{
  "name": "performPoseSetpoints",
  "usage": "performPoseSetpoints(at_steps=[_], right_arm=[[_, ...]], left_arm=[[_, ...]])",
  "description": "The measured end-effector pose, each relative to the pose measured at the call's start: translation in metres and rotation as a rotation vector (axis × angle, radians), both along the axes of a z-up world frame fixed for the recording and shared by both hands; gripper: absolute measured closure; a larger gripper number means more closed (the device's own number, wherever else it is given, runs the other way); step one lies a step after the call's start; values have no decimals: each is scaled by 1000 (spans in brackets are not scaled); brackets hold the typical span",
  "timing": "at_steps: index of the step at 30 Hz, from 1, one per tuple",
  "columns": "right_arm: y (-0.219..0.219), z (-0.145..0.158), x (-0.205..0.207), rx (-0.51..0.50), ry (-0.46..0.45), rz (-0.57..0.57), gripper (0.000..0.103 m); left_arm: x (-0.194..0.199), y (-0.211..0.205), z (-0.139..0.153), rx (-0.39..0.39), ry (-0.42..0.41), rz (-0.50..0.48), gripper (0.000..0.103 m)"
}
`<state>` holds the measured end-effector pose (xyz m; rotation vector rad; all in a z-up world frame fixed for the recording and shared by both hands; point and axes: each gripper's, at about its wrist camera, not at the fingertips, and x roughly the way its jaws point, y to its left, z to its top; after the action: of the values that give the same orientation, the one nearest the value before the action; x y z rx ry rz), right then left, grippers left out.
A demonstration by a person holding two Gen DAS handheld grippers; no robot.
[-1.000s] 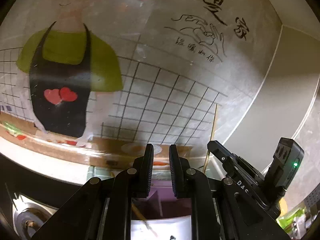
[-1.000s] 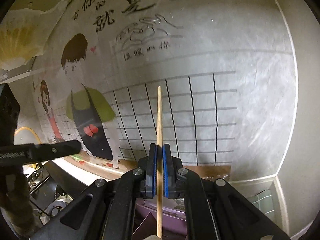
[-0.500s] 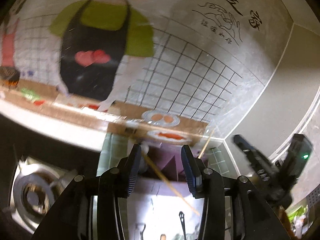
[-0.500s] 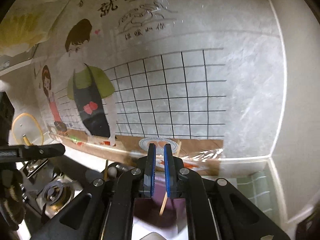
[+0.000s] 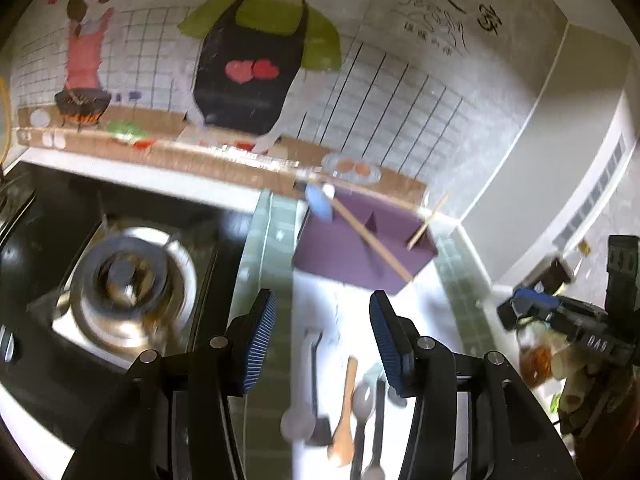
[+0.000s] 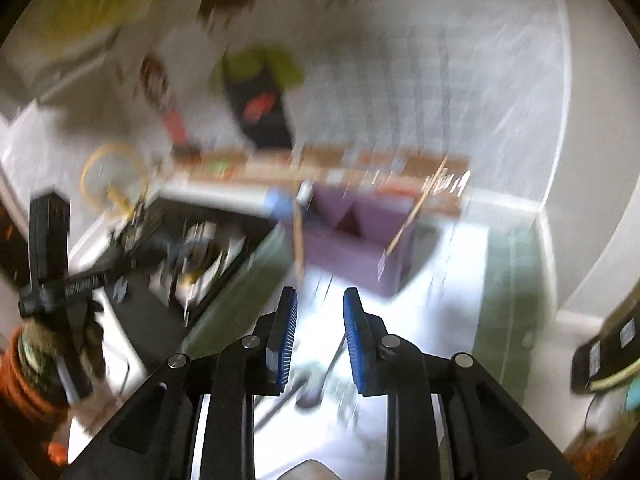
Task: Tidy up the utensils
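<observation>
Moved: both chopsticks (image 5: 370,236) left the tongs, now in the purple box (image 5: 344,248).
Left tongs (image 5: 322,336): wide, just opened, empty.
Right tongs (image 6: 320,330): parted, just opened, empty.

My home kitchen, gas burner (image 5: 128,280) set in a black hob at the lower left of the frame, cartoon cooking mural (image 5: 248,60) across the tiled wall above, spoons (image 5: 352,412) on my white counter at the bottom.
</observation>
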<state>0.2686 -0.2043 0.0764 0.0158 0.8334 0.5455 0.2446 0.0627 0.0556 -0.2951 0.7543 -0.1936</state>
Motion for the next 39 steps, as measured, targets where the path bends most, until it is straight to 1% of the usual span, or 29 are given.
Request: performPoseSetpoints(at_steps=[3,4,7,8,9,11,16,17,19,22,24,27,30,32,34,36,37,38,39], right_arm=[[17,-32,-20,-85,35,61,81],[25,-49,-28,-132,44,79,81],[36,-85,-40,-194,89,85,80],[38,-95,-41,-200,107,84,80],[39,-109,-42,-193,136,74,80],[38,-128,-42,-167,176,44,80],[40,-158,-41,-140,230,-41,80],[42,-160,-40,-132,229,-50,80],[45,-160,-38,-122,195,-72,78],[52,-161,-32,-137,153,-105,78],[59,-161,-29,-156,131,-125,77],[71,-163,-26,-228,81,-156,77],[80,-163,-25,-271,57,-157,70],[80,-164,-22,-256,58,-175,65],[79,-163,-19,-232,58,-197,64],[78,-164,-17,-224,53,-220,64],[78,-164,-17,-231,51,-225,68],[77,-164,-18,-243,48,-236,76],[74,-164,-19,-249,49,-243,76]], left_arm=[[-18,-1,-15,34,13,14,53],[-25,-1,-22,44,22,22,53],[-38,1,-40,49,65,30,53],[-42,3,-45,46,78,38,53],[-46,6,-50,35,88,52,53],[-55,12,-56,21,101,73,53],[-66,22,-63,15,115,95,53],[-67,24,-64,14,118,99,53],[-69,26,-67,10,125,111,53],[-69,27,-71,6,136,114,53],[-70,25,-74,7,141,111,53],[-70,21,-80,4,153,103,52],[-69,13,-88,4,171,87,52],[-68,7,-92,2,182,73,52],[-68,-1,-97,-3,192,54,52],[-66,-7,-100,-4,199,37,52],[-66,-11,-101,1,202,30,52],[-65,-14,-101,7,204,22,52],[-64,-17,-102,13,204,14,52]])
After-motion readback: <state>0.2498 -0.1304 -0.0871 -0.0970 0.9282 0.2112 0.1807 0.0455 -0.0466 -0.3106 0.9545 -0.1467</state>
